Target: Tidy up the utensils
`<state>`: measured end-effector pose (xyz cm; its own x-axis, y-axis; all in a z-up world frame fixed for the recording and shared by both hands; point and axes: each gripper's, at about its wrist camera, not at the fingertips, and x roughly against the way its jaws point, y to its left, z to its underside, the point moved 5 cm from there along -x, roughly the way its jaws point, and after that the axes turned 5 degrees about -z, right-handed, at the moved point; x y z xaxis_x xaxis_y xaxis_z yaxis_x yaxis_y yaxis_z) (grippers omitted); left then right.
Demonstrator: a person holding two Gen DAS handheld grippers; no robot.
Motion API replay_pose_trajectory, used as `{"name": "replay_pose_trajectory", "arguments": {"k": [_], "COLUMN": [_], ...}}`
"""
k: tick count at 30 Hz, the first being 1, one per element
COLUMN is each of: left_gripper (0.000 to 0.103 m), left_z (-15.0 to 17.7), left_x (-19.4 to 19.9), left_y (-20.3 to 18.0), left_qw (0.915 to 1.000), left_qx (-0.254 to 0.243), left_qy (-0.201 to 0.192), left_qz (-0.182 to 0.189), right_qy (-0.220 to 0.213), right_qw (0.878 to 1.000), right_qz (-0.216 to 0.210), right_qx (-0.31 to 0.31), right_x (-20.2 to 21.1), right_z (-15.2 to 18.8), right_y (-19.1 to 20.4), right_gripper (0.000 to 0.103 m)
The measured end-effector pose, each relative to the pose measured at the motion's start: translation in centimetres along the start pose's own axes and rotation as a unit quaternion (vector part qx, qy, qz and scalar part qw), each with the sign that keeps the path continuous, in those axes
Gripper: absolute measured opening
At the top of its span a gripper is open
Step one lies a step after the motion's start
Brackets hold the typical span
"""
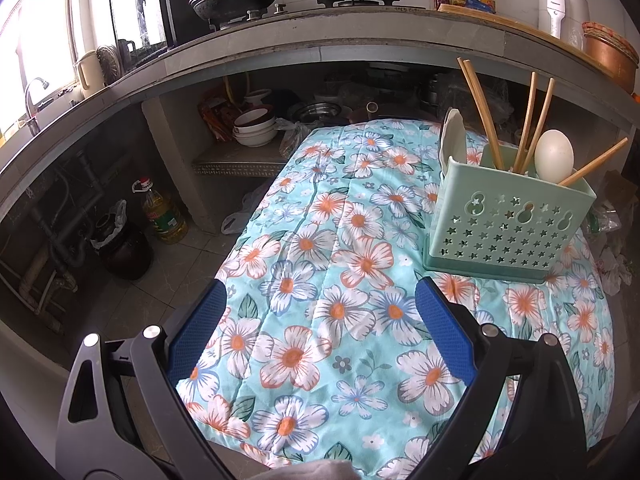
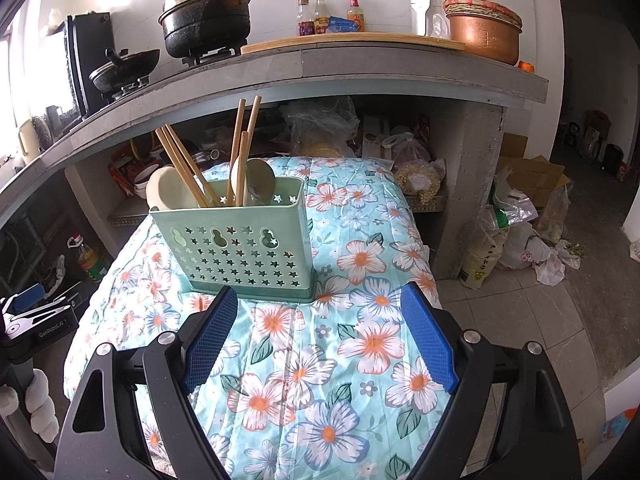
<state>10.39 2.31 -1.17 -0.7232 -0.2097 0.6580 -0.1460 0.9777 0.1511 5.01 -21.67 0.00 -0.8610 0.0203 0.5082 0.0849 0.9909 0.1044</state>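
Note:
A pale green utensil holder (image 1: pixel 508 220) (image 2: pixel 244 244) with star cut-outs stands on a floral cloth (image 1: pixel 320 280) (image 2: pixel 360 260). Wooden chopsticks (image 1: pixel 482 114) (image 2: pixel 240 148) and two cream spoons (image 1: pixel 554 156) (image 2: pixel 168 192) stick up out of it. My left gripper (image 1: pixel 320 292) is open over the cloth, left of and nearer than the holder, with nothing between its blue pads (image 1: pixel 444 328). My right gripper (image 2: pixel 320 300) is open just in front of the holder, empty too. The left gripper (image 2: pixel 36 312) shows at the left edge of the right wrist view.
A concrete counter (image 1: pixel 320 40) (image 2: pixel 360 64) runs behind, carrying black pots (image 2: pixel 204 20), sauce bottles (image 2: pixel 320 16) and a copper pot (image 2: pixel 484 36). Bowls (image 1: pixel 256 128) sit on the shelf beneath. An oil bottle (image 1: pixel 160 212) stands on the floor at left; bags (image 2: pixel 520 224) lie at right.

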Motion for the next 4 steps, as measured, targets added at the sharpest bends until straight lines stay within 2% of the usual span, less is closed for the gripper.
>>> {"name": "replay_pose_trajectory", "arguments": {"k": [4], "left_gripper": [0.091], "left_z": [0.08], "left_x": [-0.04], "left_y": [0.02], "left_qw": [1.0], "left_qx": [-0.001], "left_qy": [0.001], "left_qz": [0.001], "right_qy": [0.0], "right_qw": [1.0], "right_qz": [0.0], "right_qx": [0.0], "right_x": [0.02], "right_z": [-0.01], "right_y": [0.01], "right_gripper": [0.081]}}
